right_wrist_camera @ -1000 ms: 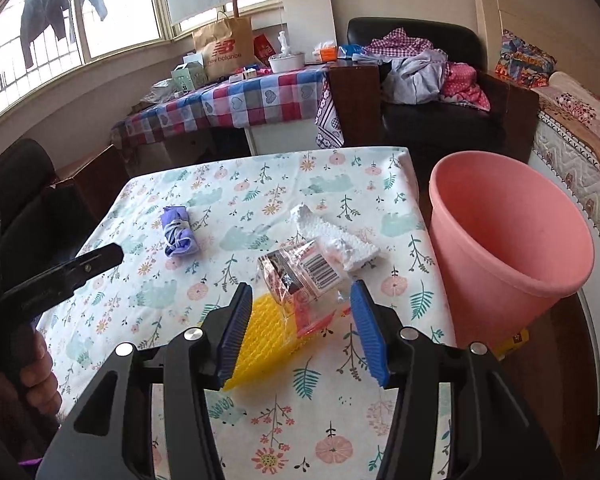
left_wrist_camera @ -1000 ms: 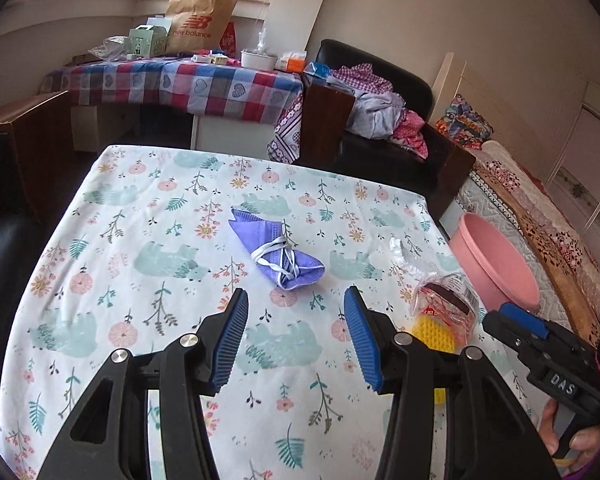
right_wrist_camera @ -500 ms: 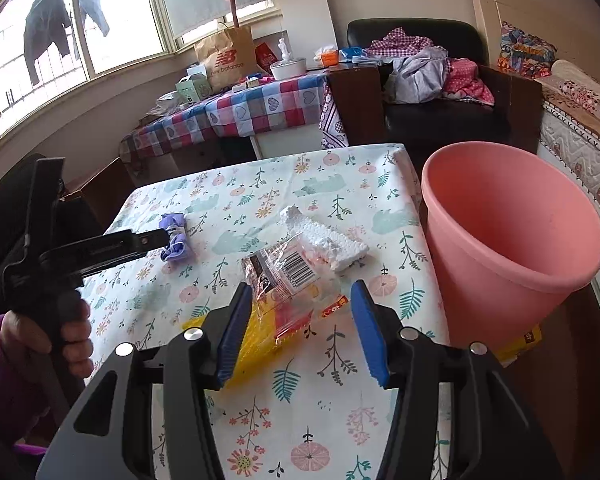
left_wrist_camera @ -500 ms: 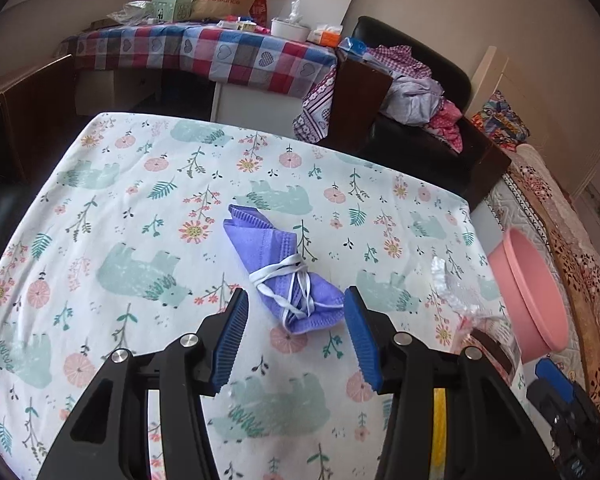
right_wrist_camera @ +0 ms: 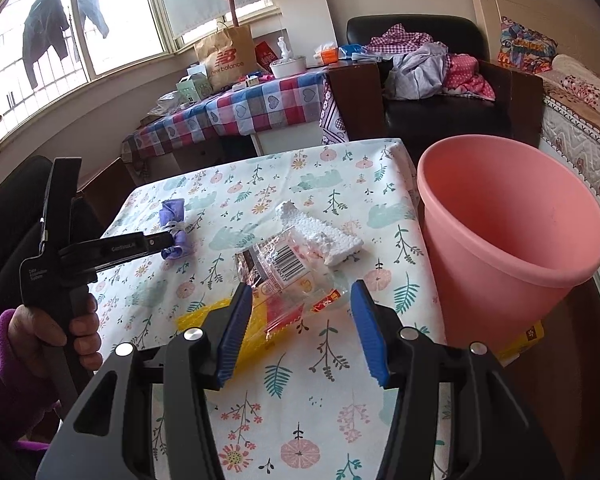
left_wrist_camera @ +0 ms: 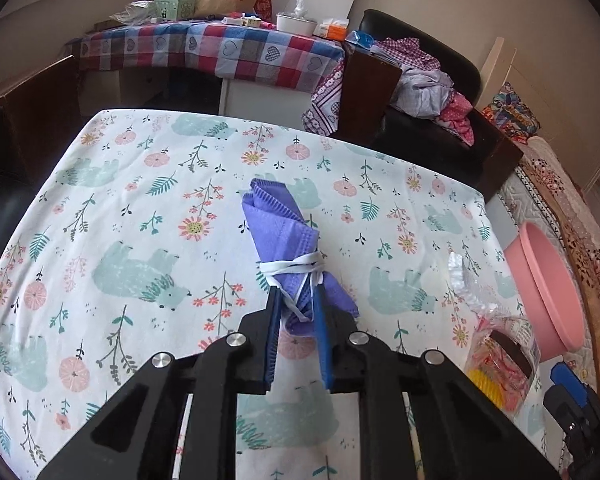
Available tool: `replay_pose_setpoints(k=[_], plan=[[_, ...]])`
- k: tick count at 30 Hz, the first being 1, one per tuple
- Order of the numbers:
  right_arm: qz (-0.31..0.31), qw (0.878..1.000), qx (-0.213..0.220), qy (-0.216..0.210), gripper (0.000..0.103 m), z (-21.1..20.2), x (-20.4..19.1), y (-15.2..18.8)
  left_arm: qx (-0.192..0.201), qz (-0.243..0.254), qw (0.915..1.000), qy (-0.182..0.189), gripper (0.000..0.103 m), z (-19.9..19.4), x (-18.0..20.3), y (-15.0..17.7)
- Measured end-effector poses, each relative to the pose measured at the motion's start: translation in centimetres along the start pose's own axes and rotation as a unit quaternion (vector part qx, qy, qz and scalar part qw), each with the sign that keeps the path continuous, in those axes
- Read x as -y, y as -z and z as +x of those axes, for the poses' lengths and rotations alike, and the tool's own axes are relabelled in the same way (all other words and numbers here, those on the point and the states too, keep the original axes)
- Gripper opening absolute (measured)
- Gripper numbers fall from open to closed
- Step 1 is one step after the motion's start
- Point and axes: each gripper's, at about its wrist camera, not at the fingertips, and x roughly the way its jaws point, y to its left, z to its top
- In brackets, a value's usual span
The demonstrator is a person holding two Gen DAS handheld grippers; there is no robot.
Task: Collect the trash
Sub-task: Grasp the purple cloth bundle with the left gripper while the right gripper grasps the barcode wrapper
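Closing on the near end of the rolled purple face mask (left_wrist_camera: 290,248), the left gripper (left_wrist_camera: 296,312) now has both blue pads pressed against the bundle; 0.5 s ago they stood apart on either side of it. The mask still lies on the floral tablecloth (left_wrist_camera: 140,208), so the grasp looks made but the lift not begun. The right gripper (right_wrist_camera: 300,320) hangs with jaws wide apart over the clear snack wrapper (right_wrist_camera: 284,268), beside a white foam piece (right_wrist_camera: 324,232). The pink bin (right_wrist_camera: 512,232) waits at the table's right edge, likely the mask's destination.
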Motion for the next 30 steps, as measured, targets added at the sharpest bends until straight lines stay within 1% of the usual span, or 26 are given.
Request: replay_pose_setpoints(k=[2,4,9,11,12,13,14,15,16,17,18,20,22,23,26,27,28,29,30], plan=[[0.000,1.000,-0.002,-0.001,0.052,0.1,-0.1,0.0,0.001,0.002,1.0000,0.003,0.008,-0.2,-0.2,0.0],[-0.002,1.000,-0.003,-0.002,0.052,0.0,-0.3,0.1,0.006,0.001,1.0000,0.008,0.000,-0.5,-0.4,0.1],[-0.008,1.000,0.003,-0.002,0.052,-0.4,-0.7,0.1,0.023,0.017,0.9991,0.032,0.000,-2.4,-0.7,0.2],[-0.008,1.000,0.004,-0.001,0.052,-0.4,-0.7,-0.1,0.027,0.011,0.9989,0.036,0.000,-3.0,-0.9,0.1],[-0.007,1.000,0.005,0.000,0.052,-0.3,-0.7,-0.2,0.026,-0.003,0.9989,0.039,0.000,-3.1,-1.2,-0.1],[-0.006,1.000,0.006,-0.001,0.052,-0.3,-0.6,-0.3,0.028,-0.020,0.9985,0.043,0.003,-3.2,-1.6,-0.2],[-0.004,1.000,0.006,-0.002,0.052,-0.2,-0.5,-0.4,0.028,-0.030,0.9982,0.043,0.013,-3.2,-1.8,-0.3],[-0.002,1.000,0.007,-0.003,0.052,-0.2,-0.5,-0.4,0.025,-0.040,0.9982,0.039,0.033,-2.9,-1.8,-0.5],[-0.001,1.000,0.009,-0.003,0.052,-0.3,-0.5,-0.4,0.021,-0.048,0.9980,0.035,0.040,-2.6,-1.8,-0.6],[-0.001,1.000,0.010,-0.003,0.052,-0.3,-0.4,-0.4,0.020,-0.052,0.9978,0.035,0.041,-2.3,-1.7,-0.5],[-0.001,1.000,0.010,-0.003,0.052,-0.4,-0.4,-0.3,0.015,-0.054,0.9979,0.032,0.042,-1.7,-1.5,-0.6],[0.000,1.000,0.009,-0.003,0.052,-0.2,-0.2,-0.3,-0.001,-0.052,0.9985,0.015,0.042,-0.3,-1.0,-0.7],[0.001,1.000,0.007,-0.003,0.052,-0.1,-0.1,-0.2,-0.017,-0.064,0.9978,0.006,0.041,0.9,-1.0,-0.6],[0.000,1.000,0.007,-0.002,0.052,0.0,0.0,-0.1,-0.004,-0.065,0.9979,0.002,0.042,0.9,-0.8,-0.5],[0.007,1.000,0.003,-0.009,0.052,0.2,0.3,-0.1,-0.007,-0.064,0.9979,-0.001,0.040,1.3,0.0,-0.8],[0.009,1.000,0.003,-0.010,0.052,0.3,0.4,-0.1,-0.009,-0.064,0.9979,0.007,0.031,1.4,0.2,-0.9],[0.010,1.000,0.002,-0.011,0.052,0.3,0.6,-0.1,-0.009,-0.060,0.9981,0.009,0.030,1.4,0.4,-0.9],[0.011,1.000,0.000,-0.013,0.052,0.4,0.6,0.0,-0.005,-0.056,0.9984,0.008,0.024,1.3,0.5,-0.9],[0.012,1.000,0.000,-0.016,0.052,0.4,0.6,0.0,0.002,-0.046,0.9989,0.009,0.023,1.0,0.8,-0.9]])
